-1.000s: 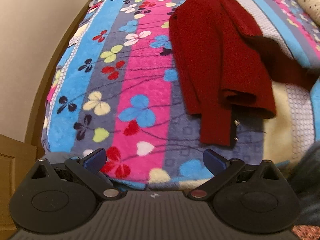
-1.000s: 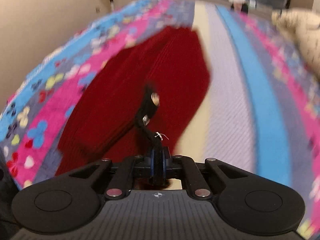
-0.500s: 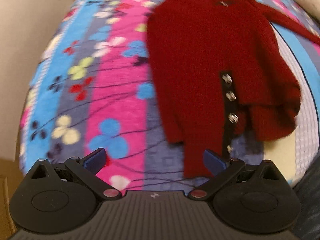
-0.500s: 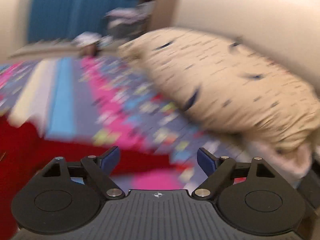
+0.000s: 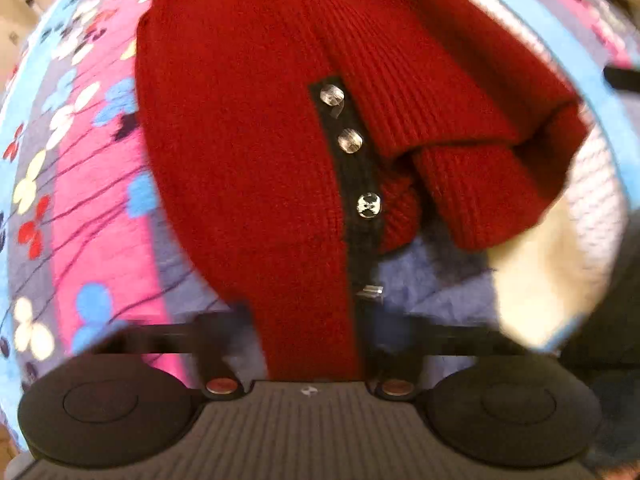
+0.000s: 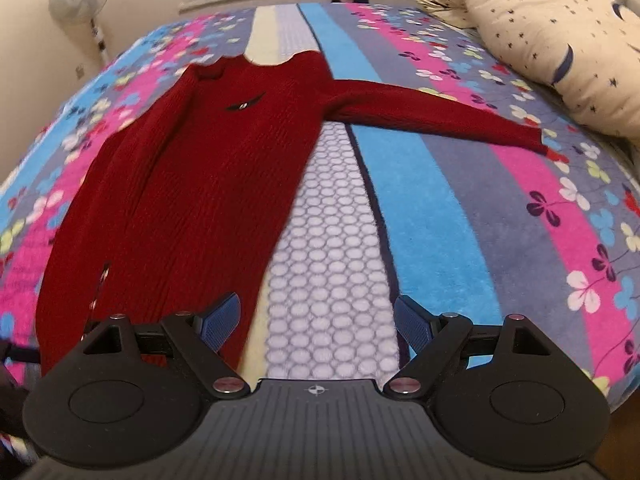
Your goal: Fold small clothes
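I'm closing my left gripper (image 5: 312, 336) on the near hem of the red knit cardigan (image 5: 248, 128) spread along the bed's (image 6: 332, 264) near edge, to lift a fold, while my right gripper (image 6: 318, 316) hangs spread, empty.

A bed (image 6: 460, 208) carried everything, covered by a fleece blanket (image 6: 332, 280) striped in blue, pink, grey and pale lavender (with small clover-like flowers). A dark red knitted cardigan (image 6: 192, 184) lay directly on the blanket, one sleeve (image 6: 432, 116) stretched sideways. A cream pillow (image 6: 560, 36) with dark stars rested near the bed's far corner.
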Available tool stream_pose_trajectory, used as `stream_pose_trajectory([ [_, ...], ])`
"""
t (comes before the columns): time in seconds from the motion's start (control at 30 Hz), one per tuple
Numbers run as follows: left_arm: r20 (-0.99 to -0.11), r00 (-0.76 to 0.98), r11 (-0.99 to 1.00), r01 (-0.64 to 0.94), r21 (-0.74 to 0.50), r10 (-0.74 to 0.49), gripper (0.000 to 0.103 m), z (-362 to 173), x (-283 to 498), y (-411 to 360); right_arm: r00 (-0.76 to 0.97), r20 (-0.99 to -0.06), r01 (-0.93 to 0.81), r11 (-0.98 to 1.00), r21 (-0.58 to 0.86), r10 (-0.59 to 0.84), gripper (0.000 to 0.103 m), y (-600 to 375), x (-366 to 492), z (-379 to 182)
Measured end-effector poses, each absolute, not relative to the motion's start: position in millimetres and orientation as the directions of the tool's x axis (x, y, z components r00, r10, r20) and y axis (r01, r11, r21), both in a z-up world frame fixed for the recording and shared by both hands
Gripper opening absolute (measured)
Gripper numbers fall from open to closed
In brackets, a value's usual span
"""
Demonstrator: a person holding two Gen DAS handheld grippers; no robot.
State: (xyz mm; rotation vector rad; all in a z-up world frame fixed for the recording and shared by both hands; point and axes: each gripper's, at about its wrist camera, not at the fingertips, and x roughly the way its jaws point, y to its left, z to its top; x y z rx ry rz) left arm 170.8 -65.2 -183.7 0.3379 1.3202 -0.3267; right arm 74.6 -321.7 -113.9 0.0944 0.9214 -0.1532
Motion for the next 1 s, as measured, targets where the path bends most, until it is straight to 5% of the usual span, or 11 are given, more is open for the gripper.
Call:
stream_pose_trajectory([
  [0.07, -0.973, 0.182, 0.931, 0.359, -0.070, -0.144, 0.019, -152.3, 181.9, -29.8, 0.614, -0.782, 0.177, 0.984, 0.002, -0.109, 0.085, -321.8, 73.7, -104.7],
  [0.17, -0.941, 0.291, 0.962, 0.256, -0.095, -0.171, 0.018, -95.8, 221.0, 33.5, 0.626, -0.769, 0.192, 0.981, -0.013, -0.133, 0.085, -324.1, 82.5, -101.1],
  [0.3, -0.782, 0.616, 0.993, -0.114, 0.037, 0.100, 0.019, -23.1, 324.7, 152.6, 0.627, -0.765, 0.207, 0.978, -0.019, -0.148, 0.085, -318.0, 94.1, -101.8],
  [0.37, -0.691, 0.620, 0.902, -0.418, 0.109, 0.372, 0.034, -14.8, 379.2, 215.9, 0.621, -0.773, 0.208, 0.978, 0.001, -0.131, 0.085, -314.1, 101.4, -104.3],
  [0.4, -0.678, 0.562, 0.832, -0.538, 0.136, 0.474, 0.054, -16.7, 400.2, 243.1, 0.607, -0.784, 0.215, 0.977, 0.006, -0.129, 0.085, -313.0, 105.2, -106.0],
  [0.47, -0.731, 0.495, 0.788, -0.608, 0.095, 0.470, 0.070, -27.5, 417.5, 275.9, 0.595, -0.796, 0.220, 0.975, 0.029, -0.110, 0.085, -312.5, 107.7, -106.5],
  [0.53, -0.774, 0.524, 0.813, -0.582, -0.020, 0.356, 0.096, -42.3, 407.3, 281.3, 0.595, -0.797, 0.222, 0.974, 0.040, -0.103, 0.085, -310.4, 104.3, -108.0],
  [0.6, -0.792, 0.537, 0.851, -0.523, -0.041, 0.292, 0.102, -63.6, 387.3, 264.1, 0.583, -0.806, 0.207, 0.978, 0.029, -0.099, 0.085, -308.4, 101.5, -114.3],
  [0.83, -0.899, 0.437, 0.969, -0.218, -0.115, -0.008, 0.103, -152.0, 285.4, 148.2, 0.559, -0.821, 0.161, 0.987, -0.026, -0.113, 0.085, -296.3, 87.3, -140.7],
  [1.0, -0.932, 0.347, 0.993, 0.000, -0.115, -0.108, 0.103, -197.3, 207.4, 61.2, 0.574, -0.816, 0.093, 0.995, -0.018, -0.068, 0.084, -284.6, 66.1, -146.3],
])
